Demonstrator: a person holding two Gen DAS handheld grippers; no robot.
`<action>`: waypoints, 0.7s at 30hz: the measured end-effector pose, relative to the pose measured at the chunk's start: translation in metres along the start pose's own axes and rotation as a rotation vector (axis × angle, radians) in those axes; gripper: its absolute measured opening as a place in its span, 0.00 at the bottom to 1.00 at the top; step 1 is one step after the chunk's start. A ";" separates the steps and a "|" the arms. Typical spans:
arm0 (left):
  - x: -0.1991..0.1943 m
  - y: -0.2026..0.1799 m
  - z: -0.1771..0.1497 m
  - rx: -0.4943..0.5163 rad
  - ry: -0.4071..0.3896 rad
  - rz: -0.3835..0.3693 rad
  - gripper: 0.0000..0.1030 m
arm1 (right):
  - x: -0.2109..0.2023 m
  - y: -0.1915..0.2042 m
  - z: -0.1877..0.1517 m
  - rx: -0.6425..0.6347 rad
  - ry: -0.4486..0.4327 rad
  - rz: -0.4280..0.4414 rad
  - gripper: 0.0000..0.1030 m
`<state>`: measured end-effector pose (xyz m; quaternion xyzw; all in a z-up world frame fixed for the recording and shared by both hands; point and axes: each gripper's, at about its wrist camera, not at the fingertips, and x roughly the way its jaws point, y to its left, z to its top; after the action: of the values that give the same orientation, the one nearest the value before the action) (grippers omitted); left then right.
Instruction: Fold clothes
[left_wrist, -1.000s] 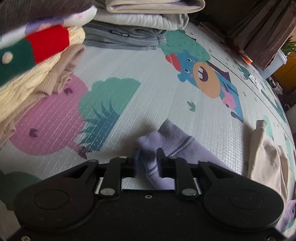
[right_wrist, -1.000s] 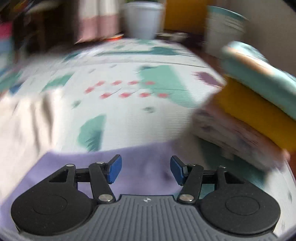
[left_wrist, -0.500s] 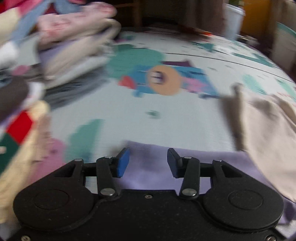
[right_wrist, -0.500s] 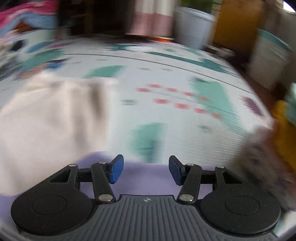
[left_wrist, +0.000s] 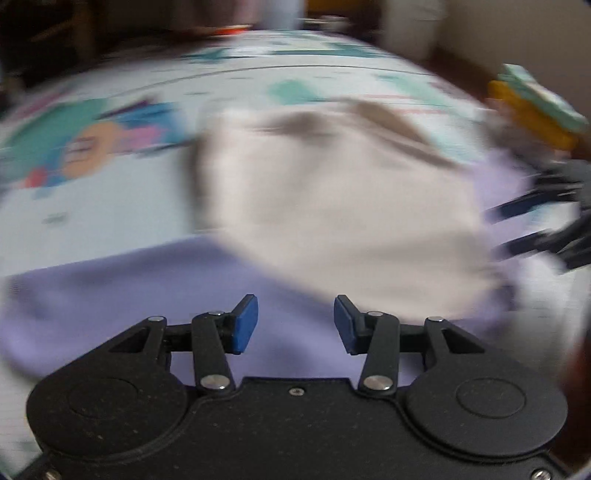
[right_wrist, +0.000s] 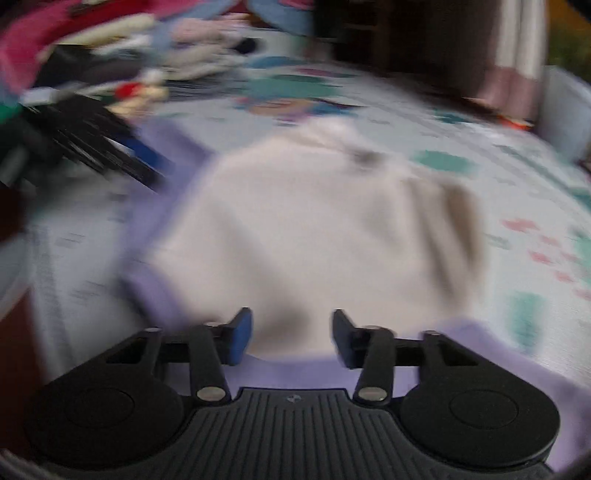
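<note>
Left wrist view: left hand-held gripper (left_wrist: 295, 323) spread, empty, above lilac garment (left_wrist: 122, 291) on mat (left_wrist: 110, 206); cream garment (left_wrist: 332, 206) lies over it. Right hand-held gripper (right_wrist: 291, 338) closing, nothing pinched.

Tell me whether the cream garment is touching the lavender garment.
Touching. In the left wrist view the cream garment lies on the lavender garment, overlapping its edge; the right wrist view shows lavender around it.

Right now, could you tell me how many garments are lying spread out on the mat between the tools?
2: a lavender garment flat on the mat, and a cream garment on top of it. Blur may hide others.
</note>
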<state>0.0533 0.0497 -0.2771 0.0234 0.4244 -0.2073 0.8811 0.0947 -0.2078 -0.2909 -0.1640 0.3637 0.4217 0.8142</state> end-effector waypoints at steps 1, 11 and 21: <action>0.004 -0.014 -0.001 0.008 0.005 -0.037 0.43 | 0.004 0.007 0.002 -0.002 0.011 0.041 0.37; 0.003 -0.094 -0.027 0.509 0.013 -0.098 0.35 | -0.004 0.051 -0.012 -0.275 0.122 0.210 0.34; 0.013 -0.079 -0.015 0.387 0.129 -0.148 0.40 | -0.005 0.055 -0.010 -0.231 0.141 0.209 0.37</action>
<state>0.0195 -0.0239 -0.2860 0.1740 0.4326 -0.3469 0.8138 0.0439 -0.1844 -0.2918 -0.2471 0.3843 0.5305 0.7140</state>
